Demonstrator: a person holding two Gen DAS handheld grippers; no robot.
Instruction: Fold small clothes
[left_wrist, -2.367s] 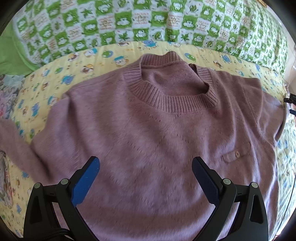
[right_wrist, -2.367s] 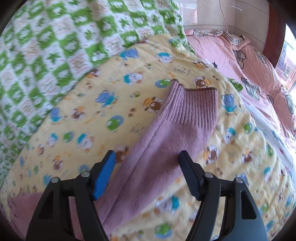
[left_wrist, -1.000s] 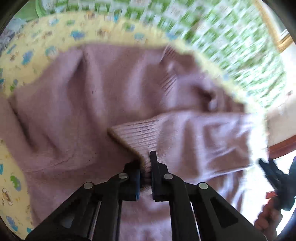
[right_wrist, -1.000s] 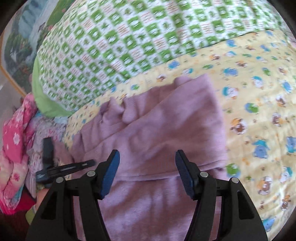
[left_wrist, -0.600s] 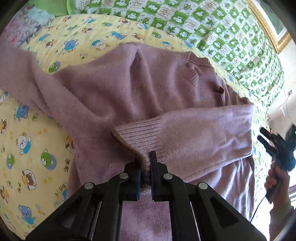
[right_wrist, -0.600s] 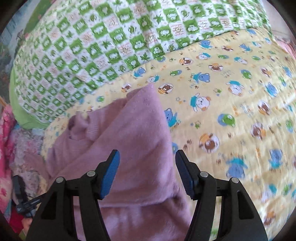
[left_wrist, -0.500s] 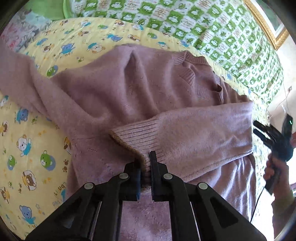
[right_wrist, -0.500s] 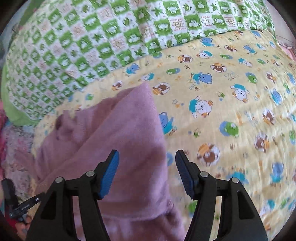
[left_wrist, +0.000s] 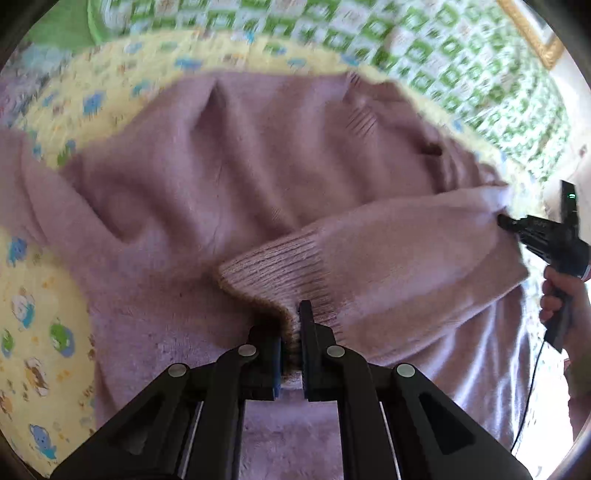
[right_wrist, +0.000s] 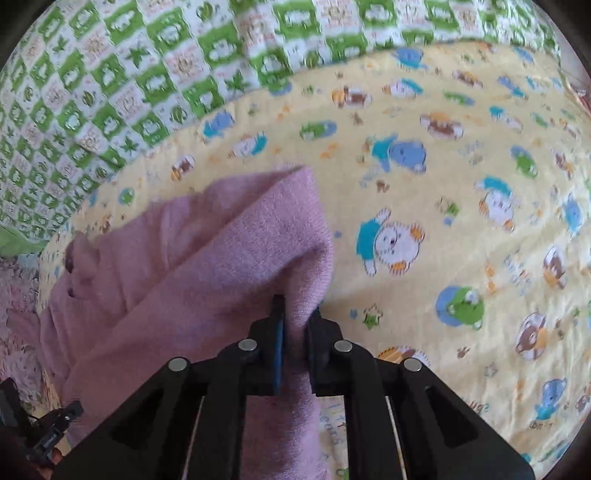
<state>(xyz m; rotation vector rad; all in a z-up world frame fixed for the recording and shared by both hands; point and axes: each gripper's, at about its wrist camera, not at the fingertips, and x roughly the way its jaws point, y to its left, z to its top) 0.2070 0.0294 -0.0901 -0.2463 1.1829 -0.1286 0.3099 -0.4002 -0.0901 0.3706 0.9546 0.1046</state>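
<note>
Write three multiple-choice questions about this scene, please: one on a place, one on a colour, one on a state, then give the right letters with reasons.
1. Where does the folded sleeve lie?
A. Across the sweater's body
B. On the green checked quilt
C. Hanging off the bed

2. What colour is the sweater?
A. Yellow
B. Mauve pink
C. Green

3. What is the state of the right gripper?
A. Open above the cloth
B. Shut on nothing
C. Shut on the sweater's folded edge

Answers: 1 A, the left gripper pinches the ribbed cuff over the chest. 2 B, the knit is mauve pink in both views. 3 C, cloth bulges between its closed fingers.
</note>
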